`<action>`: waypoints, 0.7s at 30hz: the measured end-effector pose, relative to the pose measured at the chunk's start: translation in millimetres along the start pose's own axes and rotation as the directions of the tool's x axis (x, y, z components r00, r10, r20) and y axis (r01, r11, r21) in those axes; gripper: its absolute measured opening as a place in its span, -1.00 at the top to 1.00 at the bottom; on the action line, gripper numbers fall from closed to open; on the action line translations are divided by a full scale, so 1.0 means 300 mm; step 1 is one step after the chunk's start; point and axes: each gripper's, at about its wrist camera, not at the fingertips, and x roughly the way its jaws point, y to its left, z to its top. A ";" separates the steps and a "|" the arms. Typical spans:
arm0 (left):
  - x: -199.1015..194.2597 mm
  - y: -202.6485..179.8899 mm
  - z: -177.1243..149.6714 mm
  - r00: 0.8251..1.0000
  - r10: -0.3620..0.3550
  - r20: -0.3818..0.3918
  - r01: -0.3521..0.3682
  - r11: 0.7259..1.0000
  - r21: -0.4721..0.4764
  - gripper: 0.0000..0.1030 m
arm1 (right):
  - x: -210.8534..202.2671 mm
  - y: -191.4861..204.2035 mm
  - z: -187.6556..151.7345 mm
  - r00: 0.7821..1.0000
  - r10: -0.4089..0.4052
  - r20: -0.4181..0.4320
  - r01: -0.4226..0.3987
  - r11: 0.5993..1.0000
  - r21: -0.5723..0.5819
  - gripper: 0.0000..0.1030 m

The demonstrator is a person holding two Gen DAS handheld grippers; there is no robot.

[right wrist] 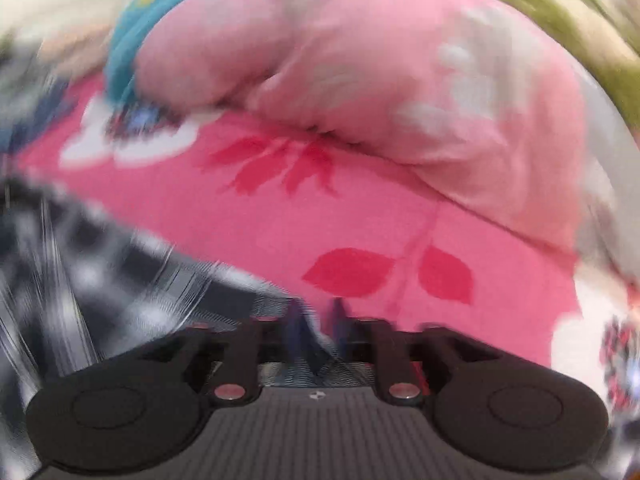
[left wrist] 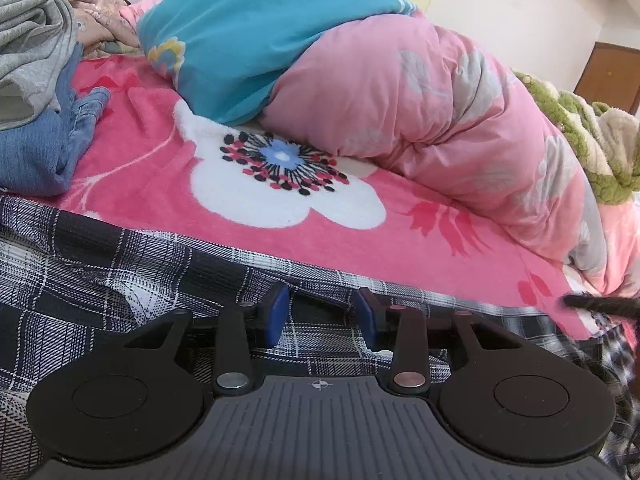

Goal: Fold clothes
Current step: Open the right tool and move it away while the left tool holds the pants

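Observation:
A dark blue and white plaid garment [left wrist: 132, 264] lies spread along the near edge of the pink flowered bedspread [left wrist: 168, 148]. My left gripper [left wrist: 322, 312] sits low over it, its blue pads [left wrist: 277, 312] well apart, with plaid cloth lying flat under the gap. In the right wrist view everything is smeared by motion. There the plaid garment [right wrist: 92, 280] stretches off to the left, and my right gripper [right wrist: 317, 320] has its fingers close together with a dark fold of that cloth between them. A dark blurred tip [left wrist: 600, 306] shows at the right edge of the left wrist view.
A grey garment [left wrist: 32, 40] lies on folded blue jeans [left wrist: 44, 148] at the far left. A bunched pink quilt [left wrist: 440, 120] and a teal one [left wrist: 240, 40] fill the back of the bed. A green fleece blanket [left wrist: 580, 140] lies at the right.

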 end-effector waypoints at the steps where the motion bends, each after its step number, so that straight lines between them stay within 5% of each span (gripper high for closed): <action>1: 0.000 0.000 0.000 1.000 0.000 0.000 0.000 1.000 0.000 0.27 | -0.046 -0.056 0.011 1.000 -0.006 0.031 0.003 0.997 0.079 0.17; 5: 0.001 -0.003 0.000 1.000 0.004 0.001 -0.004 1.000 0.005 0.27 | -0.243 -0.274 0.009 0.988 -0.079 0.135 0.045 0.970 0.241 0.17; 7: 0.002 -0.004 0.000 1.000 0.005 0.001 -0.005 1.000 0.007 0.27 | -0.307 -0.336 -0.001 0.977 -0.183 0.112 0.160 0.970 0.184 0.17; 11: 0.002 -0.004 -0.002 1.000 0.007 0.003 -0.008 1.000 0.014 0.27 | -0.384 -0.529 -0.060 0.930 -0.366 0.017 0.354 0.908 0.225 0.13; 18: 0.006 -0.015 -0.007 1.000 0.023 0.011 -0.023 0.999 0.036 0.27 | -0.395 -0.912 -0.207 0.872 -0.469 -0.137 0.474 0.744 0.471 0.11; 21: 0.008 -0.016 -0.007 1.000 0.024 0.012 -0.025 0.999 0.037 0.27 | -0.356 -0.990 -0.233 0.875 -0.465 -0.135 0.469 0.745 0.474 0.11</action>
